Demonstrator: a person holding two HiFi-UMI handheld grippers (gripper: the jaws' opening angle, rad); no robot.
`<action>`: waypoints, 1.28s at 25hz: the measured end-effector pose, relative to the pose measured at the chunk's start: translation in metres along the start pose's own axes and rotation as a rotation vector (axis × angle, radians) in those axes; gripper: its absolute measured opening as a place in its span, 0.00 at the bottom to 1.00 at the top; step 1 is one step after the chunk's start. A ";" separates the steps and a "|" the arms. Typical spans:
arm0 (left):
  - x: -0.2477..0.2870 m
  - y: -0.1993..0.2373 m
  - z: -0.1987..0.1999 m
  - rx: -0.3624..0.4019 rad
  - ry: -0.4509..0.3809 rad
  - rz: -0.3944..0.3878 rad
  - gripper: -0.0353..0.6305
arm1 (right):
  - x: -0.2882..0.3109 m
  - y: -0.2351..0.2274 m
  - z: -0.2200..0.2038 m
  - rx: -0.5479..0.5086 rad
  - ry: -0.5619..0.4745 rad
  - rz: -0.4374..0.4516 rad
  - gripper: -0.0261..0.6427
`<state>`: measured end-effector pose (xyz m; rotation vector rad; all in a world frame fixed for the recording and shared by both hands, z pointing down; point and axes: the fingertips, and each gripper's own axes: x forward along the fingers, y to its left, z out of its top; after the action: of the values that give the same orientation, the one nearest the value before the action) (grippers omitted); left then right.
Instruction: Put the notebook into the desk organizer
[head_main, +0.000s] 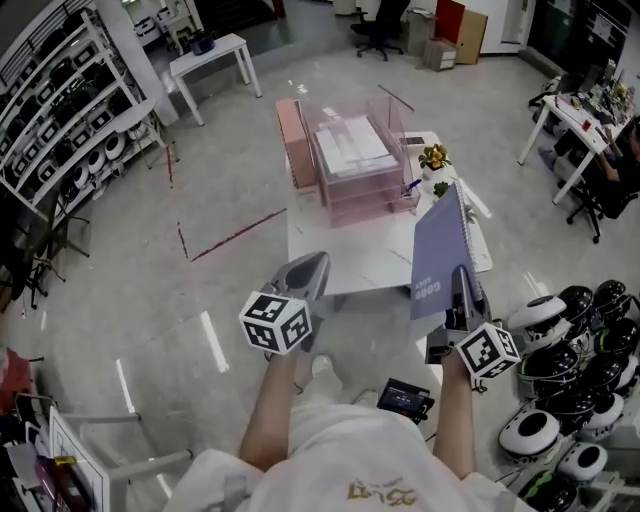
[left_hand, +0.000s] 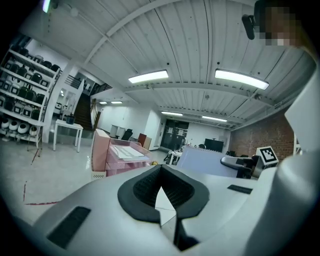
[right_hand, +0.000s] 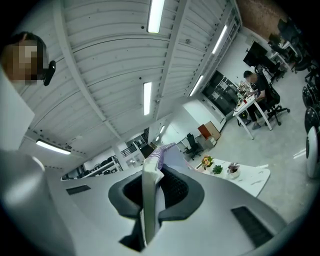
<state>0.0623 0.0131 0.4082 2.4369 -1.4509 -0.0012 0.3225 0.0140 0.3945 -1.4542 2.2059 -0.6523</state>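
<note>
A lilac spiral notebook (head_main: 439, 250) stands on edge above the right side of the white table (head_main: 350, 262), with my right gripper (head_main: 466, 292) shut on its lower corner. In the right gripper view the notebook's edge (right_hand: 152, 190) runs up between the shut jaws. The pink desk organizer (head_main: 345, 165) with clear trays stands at the table's far side, and shows at left in the left gripper view (left_hand: 117, 156). My left gripper (head_main: 313, 266) is shut and empty, held over the table's near left edge.
A small potted plant (head_main: 434, 157) and a pen sit right of the organizer. Shelving with helmets (head_main: 60, 110) lines the left wall. Several white and black helmets (head_main: 570, 380) lie on the floor at right. A person sits at a desk (head_main: 590, 130) far right.
</note>
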 end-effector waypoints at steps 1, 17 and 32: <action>0.004 0.004 0.003 0.001 -0.007 0.003 0.08 | 0.009 0.000 0.003 -0.001 -0.006 0.011 0.10; 0.121 0.167 0.069 -0.013 -0.006 -0.119 0.08 | 0.206 0.072 0.016 -0.034 -0.134 0.075 0.10; 0.192 0.232 0.075 -0.063 0.041 -0.270 0.08 | 0.302 0.077 -0.006 -0.114 -0.133 -0.016 0.10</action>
<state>-0.0545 -0.2742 0.4259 2.5438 -1.0788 -0.0545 0.1520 -0.2388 0.3280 -1.5255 2.1612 -0.4274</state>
